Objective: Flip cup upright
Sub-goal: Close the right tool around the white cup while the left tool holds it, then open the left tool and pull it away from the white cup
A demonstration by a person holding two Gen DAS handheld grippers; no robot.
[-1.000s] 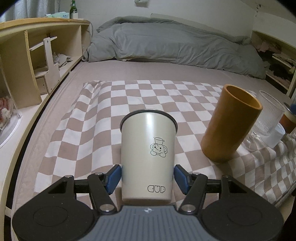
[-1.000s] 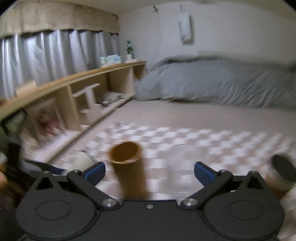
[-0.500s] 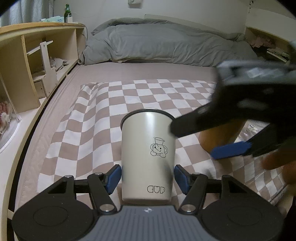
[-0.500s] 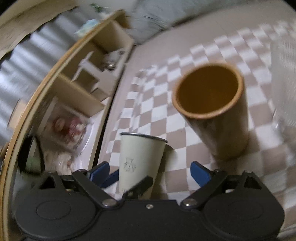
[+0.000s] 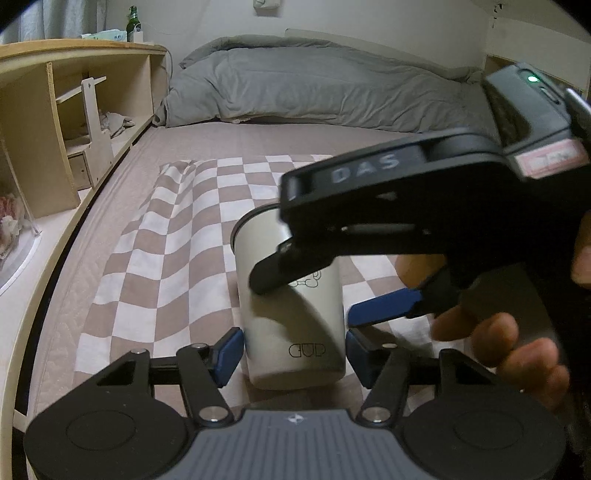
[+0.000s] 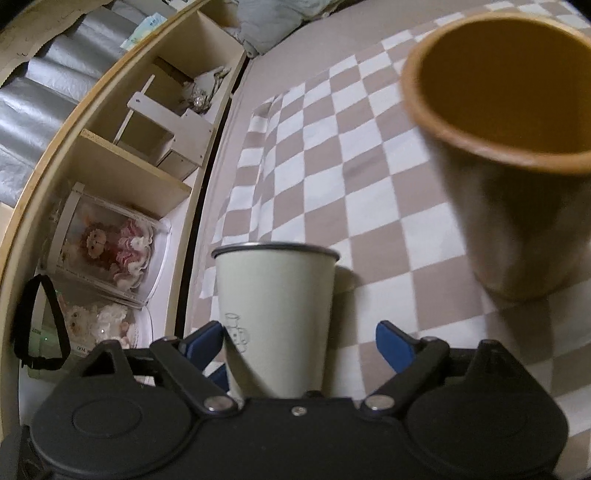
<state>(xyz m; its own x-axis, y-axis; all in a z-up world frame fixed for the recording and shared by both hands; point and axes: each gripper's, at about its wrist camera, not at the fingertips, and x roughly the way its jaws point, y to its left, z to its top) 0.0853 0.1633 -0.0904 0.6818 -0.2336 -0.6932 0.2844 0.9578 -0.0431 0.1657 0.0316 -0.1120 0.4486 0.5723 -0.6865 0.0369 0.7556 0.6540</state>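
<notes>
The left hand-held gripper (image 5: 294,350), its black linkage arms tipped with blue pads, stands with jaws apart on either side of the base of a cream cup (image 5: 291,314); a narrow gap shows at each pad, so neither clearly presses the wall. The cup stands upright, mouth up, on a brown-and-white checked cloth (image 5: 177,258) spread over the bed (image 5: 258,136). It is a smooth, tapered tumbler with a dark metal rim, a small line-drawn figure on its side and the outlined word "CUP" near the base.

The right hand-held gripper (image 6: 299,341), of the same black-and-blue build, reaches in from the side at mid-height with its jaws also apart, the cup (image 6: 275,317) between them. In the right wrist view its left pad sits close against the cup wall, while the right pad stands clear of it. Seen from the left wrist, its matte black body crosses in front of the cup's upper half, with the person's bare fingers (image 5: 517,350) curled beneath the handle.

Just beyond the cup stands a tall, straight-sided orange-brown tumbler (image 6: 517,155), mouth up, blurred by closeness to the lens. A rumpled grey duvet (image 5: 332,92) lies heaped at the head of the bed. Along the bed's side runs a pale wooden shelf unit (image 6: 122,147), its lower compartments holding dolls in clear boxes (image 6: 110,251), and a green glass bottle (image 5: 132,24) stands on top.
</notes>
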